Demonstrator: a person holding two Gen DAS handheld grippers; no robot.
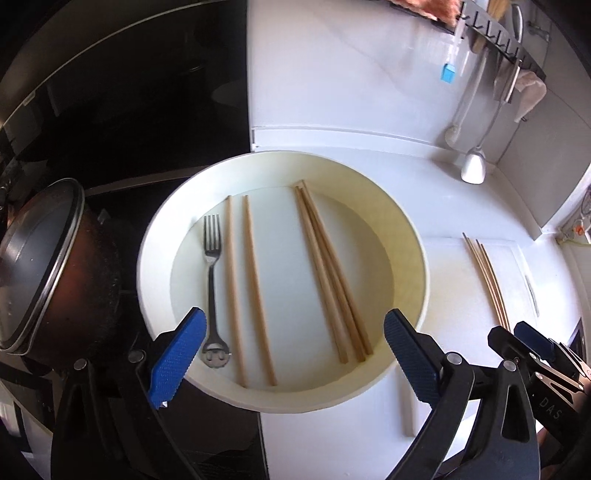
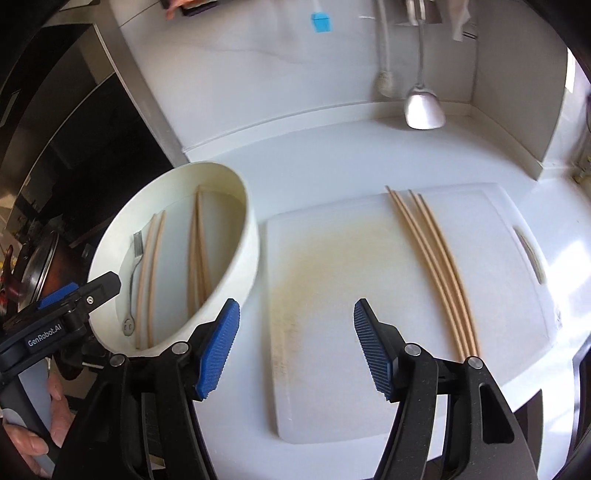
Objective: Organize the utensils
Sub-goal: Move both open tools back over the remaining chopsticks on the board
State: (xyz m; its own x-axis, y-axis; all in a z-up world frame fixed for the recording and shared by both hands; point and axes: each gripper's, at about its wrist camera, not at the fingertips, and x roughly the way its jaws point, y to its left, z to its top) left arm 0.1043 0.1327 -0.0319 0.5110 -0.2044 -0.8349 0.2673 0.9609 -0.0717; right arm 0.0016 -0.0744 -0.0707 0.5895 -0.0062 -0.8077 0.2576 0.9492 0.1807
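Note:
A white round bowl (image 1: 280,157) holds a metal fork (image 1: 212,258) with a smiley handle end, two separate wooden chopsticks (image 1: 255,288) and a tight bundle of chopsticks (image 1: 325,273). My left gripper (image 1: 293,328) hovers open over the bowl's near rim, with nothing between its blue pads. Several thin chopsticks (image 2: 436,266) lie side by side on the white cutting board (image 2: 332,295), right of the bowl (image 2: 240,258). My right gripper (image 2: 295,314) stands open above the board's bare middle, left of those chopsticks, and holds nothing. A hand grips the left gripper's handle (image 2: 85,288).
A dark pot with a glass lid (image 1: 44,266) sits on the black cooktop (image 1: 129,110), touching the bowl's left side. A ladle (image 2: 423,107), a brush and a blue spatula (image 2: 320,21) hang from a wall rail (image 1: 498,40) behind the white counter.

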